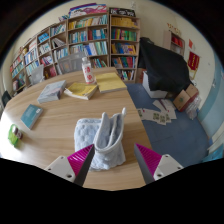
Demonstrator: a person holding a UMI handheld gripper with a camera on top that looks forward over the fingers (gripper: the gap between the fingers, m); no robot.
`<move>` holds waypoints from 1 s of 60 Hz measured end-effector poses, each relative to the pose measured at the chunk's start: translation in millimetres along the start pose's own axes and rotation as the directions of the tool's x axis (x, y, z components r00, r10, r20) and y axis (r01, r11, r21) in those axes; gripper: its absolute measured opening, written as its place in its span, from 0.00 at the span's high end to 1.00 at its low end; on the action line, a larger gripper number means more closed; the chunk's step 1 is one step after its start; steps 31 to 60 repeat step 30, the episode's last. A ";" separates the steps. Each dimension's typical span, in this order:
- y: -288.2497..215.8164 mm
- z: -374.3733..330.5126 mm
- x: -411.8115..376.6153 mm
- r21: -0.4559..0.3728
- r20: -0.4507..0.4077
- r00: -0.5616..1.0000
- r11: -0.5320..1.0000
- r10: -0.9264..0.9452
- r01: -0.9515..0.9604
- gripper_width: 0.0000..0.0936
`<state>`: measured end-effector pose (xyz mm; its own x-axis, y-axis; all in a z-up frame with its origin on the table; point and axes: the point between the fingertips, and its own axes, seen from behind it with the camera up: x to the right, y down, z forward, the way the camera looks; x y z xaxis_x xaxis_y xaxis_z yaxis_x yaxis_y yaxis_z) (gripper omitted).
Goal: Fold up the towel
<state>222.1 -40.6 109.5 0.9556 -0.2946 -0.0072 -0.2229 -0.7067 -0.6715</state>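
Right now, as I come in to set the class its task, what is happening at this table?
A person's handheld gripper is at work on a pale towel that lies bunched on a wooden table. The fingers are open, and the towel's near edge sits between them; nothing shows them pressing on it. The towel is crumpled, not neatly folded. Beyond it on the table lie a yellow book, some other books and an upright can. Bookshelves line the far wall.

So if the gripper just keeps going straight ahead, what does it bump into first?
Probably the towel. It lies bunched on the table between the open fingers and just ahead of the gripper, though exact depth is hard to judge.
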 end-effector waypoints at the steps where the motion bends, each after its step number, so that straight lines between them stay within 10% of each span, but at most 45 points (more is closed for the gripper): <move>1: 1.5 -7.0 -1.4 0.003 -0.006 1.000 1.000 0.002 -0.002 0.11; 28: 88.7 -200.1 -81.5 0.037 0.126 0.988 0.995 0.092 -0.098 0.11; 60: 95.0 -204.2 -83.8 0.039 0.130 0.987 0.994 0.094 -0.100 0.11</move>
